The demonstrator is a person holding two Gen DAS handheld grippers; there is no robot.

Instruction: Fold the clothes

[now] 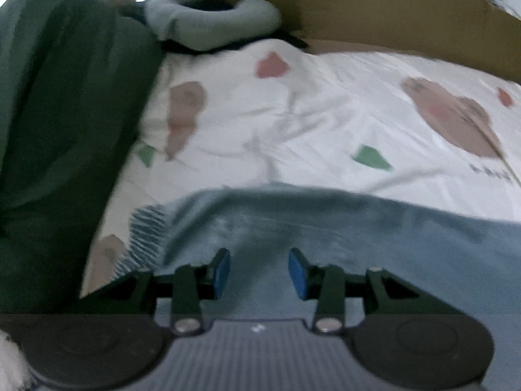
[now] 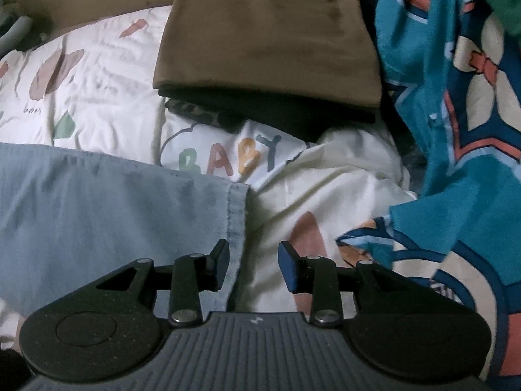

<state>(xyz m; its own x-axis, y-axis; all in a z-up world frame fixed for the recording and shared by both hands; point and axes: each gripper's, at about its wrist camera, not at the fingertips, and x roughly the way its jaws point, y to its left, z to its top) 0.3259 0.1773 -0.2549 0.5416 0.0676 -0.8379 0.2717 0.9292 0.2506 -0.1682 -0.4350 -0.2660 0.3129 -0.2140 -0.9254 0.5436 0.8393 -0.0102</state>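
Both grippers spread, nothing between the pads. Left gripper (image 1: 259,272) hangs over the pale blue garment (image 1: 325,228), which lies across the near part of the printed bedsheet (image 1: 325,107); a ribbed, striped edge (image 1: 146,234) shows at its left end. Right gripper (image 2: 252,267) sits at the same garment's (image 2: 97,211) stitched hem (image 2: 236,215), the left finger (image 2: 219,268) over the cloth, the other over the cream sheet (image 2: 325,176).

Whether this piece is laid out for a fold or already folded flat, I cannot tell; both views are motion-blurred.

Risks as I judge them:
- Right jaws straddle hem and sheet. Closing here could pinch bedding along with the garment, dragging the sheet.
- Hem looks thin and flat; pads may skate off and close on nothing.
- Teal patterned cloth (image 2: 456,130) lies close on the right; a wide swing could snag it.
- Folded brown garment (image 2: 267,42) sits on a dark stack just beyond; a lifted fabric edge could knock it askew.
- Uneven grips left and right would skew any crease.
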